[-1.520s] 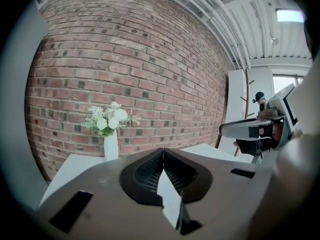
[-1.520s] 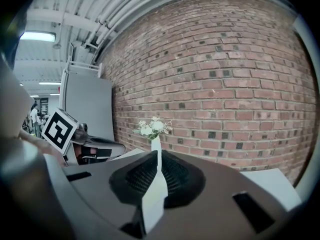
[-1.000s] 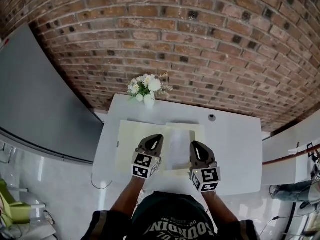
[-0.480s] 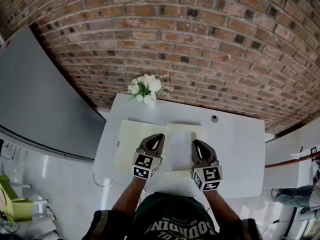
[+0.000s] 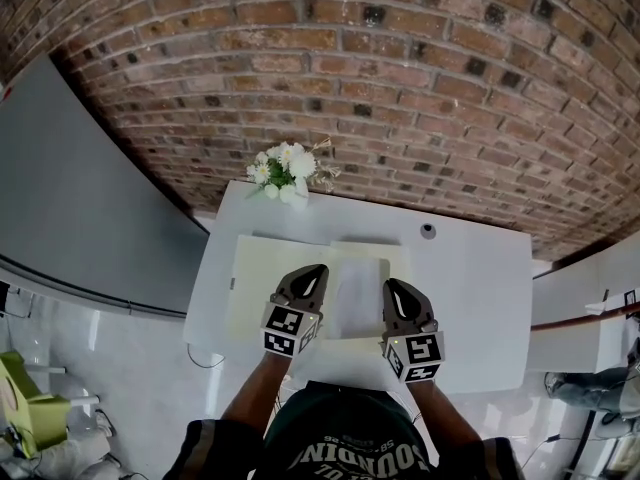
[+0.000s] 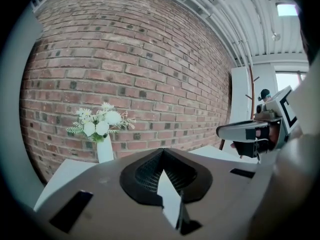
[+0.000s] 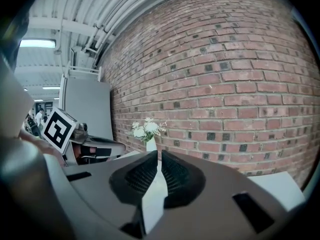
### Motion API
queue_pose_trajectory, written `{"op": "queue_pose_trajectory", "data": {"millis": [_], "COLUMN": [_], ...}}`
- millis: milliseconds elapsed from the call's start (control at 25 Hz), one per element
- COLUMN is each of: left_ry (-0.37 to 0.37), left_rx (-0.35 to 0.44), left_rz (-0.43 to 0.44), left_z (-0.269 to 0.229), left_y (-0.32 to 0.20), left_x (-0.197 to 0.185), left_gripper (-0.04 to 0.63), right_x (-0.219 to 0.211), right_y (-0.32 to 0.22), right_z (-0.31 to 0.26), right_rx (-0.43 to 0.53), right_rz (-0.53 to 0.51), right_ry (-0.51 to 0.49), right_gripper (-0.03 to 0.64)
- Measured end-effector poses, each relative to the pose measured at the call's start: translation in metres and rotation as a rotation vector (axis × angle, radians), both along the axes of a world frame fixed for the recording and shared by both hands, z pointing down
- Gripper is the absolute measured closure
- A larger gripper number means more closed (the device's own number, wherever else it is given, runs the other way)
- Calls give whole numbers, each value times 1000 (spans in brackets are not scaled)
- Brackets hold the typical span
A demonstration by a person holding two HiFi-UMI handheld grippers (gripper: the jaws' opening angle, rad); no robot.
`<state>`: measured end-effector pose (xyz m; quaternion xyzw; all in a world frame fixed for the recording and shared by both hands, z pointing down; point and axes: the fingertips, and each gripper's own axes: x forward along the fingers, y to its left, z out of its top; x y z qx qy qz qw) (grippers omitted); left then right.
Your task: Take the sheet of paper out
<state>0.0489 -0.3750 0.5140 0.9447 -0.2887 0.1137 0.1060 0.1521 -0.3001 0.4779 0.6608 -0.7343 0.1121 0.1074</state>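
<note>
A white sheet of paper (image 5: 356,290) lies on a pale yellow folder (image 5: 258,290) on the white table (image 5: 480,298). My left gripper (image 5: 312,271) hovers over the sheet's left edge and my right gripper (image 5: 392,286) over its right edge, both pointing away from me toward the brick wall. In the left gripper view the jaws (image 6: 162,150) meet at the tips with nothing between them. The right gripper view shows the jaws (image 7: 159,153) drawn together too, holding nothing. The part of the sheet under the grippers is hidden.
A white vase of white flowers (image 5: 285,173) stands at the table's far left edge against the brick wall. A small round dark object (image 5: 428,231) sits at the far right of the table. A grey panel (image 5: 70,198) stands to the left.
Both grippers stay where they were beside the sheet. Only the head view has drifted slightly.
</note>
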Motion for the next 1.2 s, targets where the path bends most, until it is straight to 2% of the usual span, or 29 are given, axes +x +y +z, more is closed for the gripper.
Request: {"op": "queue_pose_trajectory", "data": {"millis": [360, 560, 1040, 1200], "left_ry": [-63, -93, -140, -173], "left_rx": [-40, -74, -167, -223], "left_rz": [29, 37, 35, 49], "left_z": [26, 44, 87, 107], "left_y": [6, 8, 10, 13], "left_x": [11, 15, 20, 22], "left_gripper": [584, 584, 584, 584], "right_x": [10, 14, 25, 26], "right_y": [9, 11, 20, 22], "right_z": [15, 30, 64, 72], "right_rx": [-9, -47, -122, -142], "right_rz": [9, 0, 18, 16], "right_ry": [-43, -62, -104, -109], "right_gripper": [546, 546, 546, 546]}}
